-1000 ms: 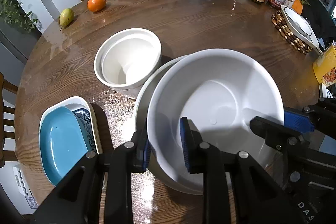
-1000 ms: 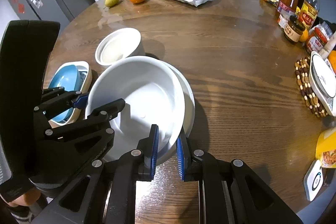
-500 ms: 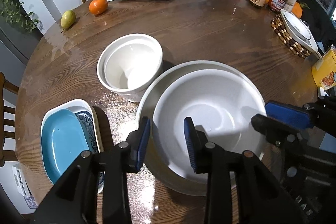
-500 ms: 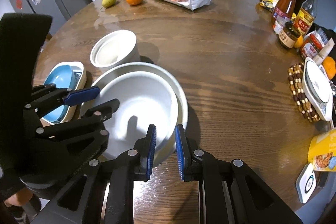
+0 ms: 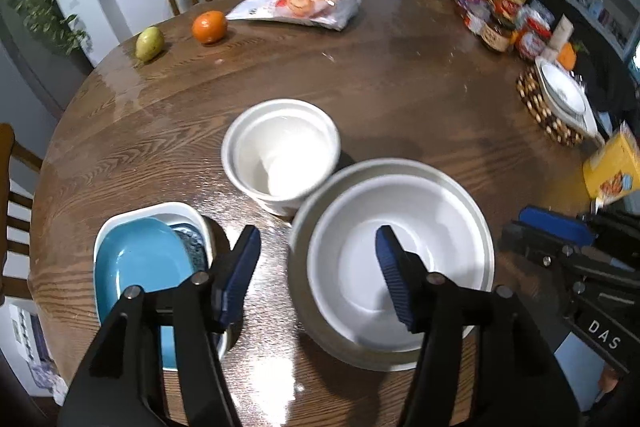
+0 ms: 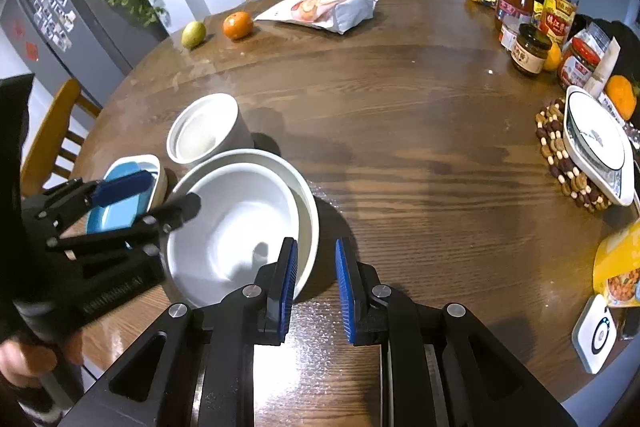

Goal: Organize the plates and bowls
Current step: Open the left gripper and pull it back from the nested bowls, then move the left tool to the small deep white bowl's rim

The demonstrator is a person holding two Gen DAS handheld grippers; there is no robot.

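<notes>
White bowl [image 5: 400,259] nested in plate, seemingly free between just-opened left gripper [image 5: 316,267] pads.

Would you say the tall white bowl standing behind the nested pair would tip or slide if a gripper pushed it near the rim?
The tall white bowl has steep, high walls, so a push near its rim would probably tip it rather than slide it. It looks like glazed ceramic: likely heavy for its size, slick to pads, and breakable. The glossy wooden table should let it slide if pushed low.
</notes>
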